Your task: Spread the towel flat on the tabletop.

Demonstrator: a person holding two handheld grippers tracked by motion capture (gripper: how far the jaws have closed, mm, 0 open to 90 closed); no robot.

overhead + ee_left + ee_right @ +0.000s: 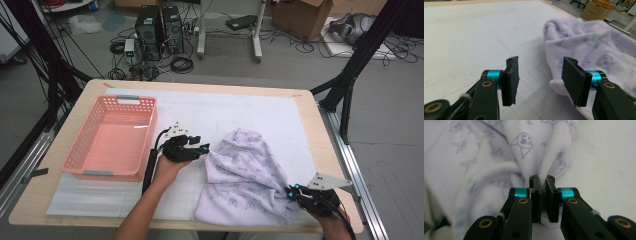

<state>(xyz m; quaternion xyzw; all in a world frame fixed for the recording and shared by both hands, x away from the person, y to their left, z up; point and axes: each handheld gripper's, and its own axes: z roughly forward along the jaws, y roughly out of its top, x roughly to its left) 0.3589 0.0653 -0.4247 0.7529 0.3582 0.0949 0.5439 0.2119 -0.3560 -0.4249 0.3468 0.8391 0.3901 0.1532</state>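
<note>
- Right gripper (292, 190): jaws drawn nearly together, pinching a bunched fold of the printed cloth (247, 172). In the right gripper view the fold (543, 173) rises from between the pads (535, 195) toward 12 o'clock, with fabric also showing below them.
- Right hand (327, 212): enters the high view at about 5 o'clock, near the table's front edge; the gripper points toward 10 o'clock into the cloth, with a grey three-cornered plate (327, 181) on top.
- Left gripper (202, 148): jaws part-way apart, with nothing between the pads. In the left gripper view the cloth's near edge (559, 82) lies just beyond and behind the right-hand pad (574, 80); whether it touches, cannot tell.
- Left hand (170, 167): forearm comes up from 6 o'clock, leaning toward 1 o'clock; the gripper lies about level, pointing toward 3 o'clock at the cloth's left edge.
- Cloth: white, with a small blue print, crumpled on the white mat (210, 112), in the table's right front part. Long axis runs roughly from 11 o'clock to 5 o'clock; the narrow rounded end points toward 11 o'clock, and the wide end spreads along the front edge, gathered at the right gripper.
- Pink basket (87, 155): at 9 o'clock from the left gripper, well apart from the cloth, long axis front to back.
- Table (307, 112): light wooden top under the mat.
</note>
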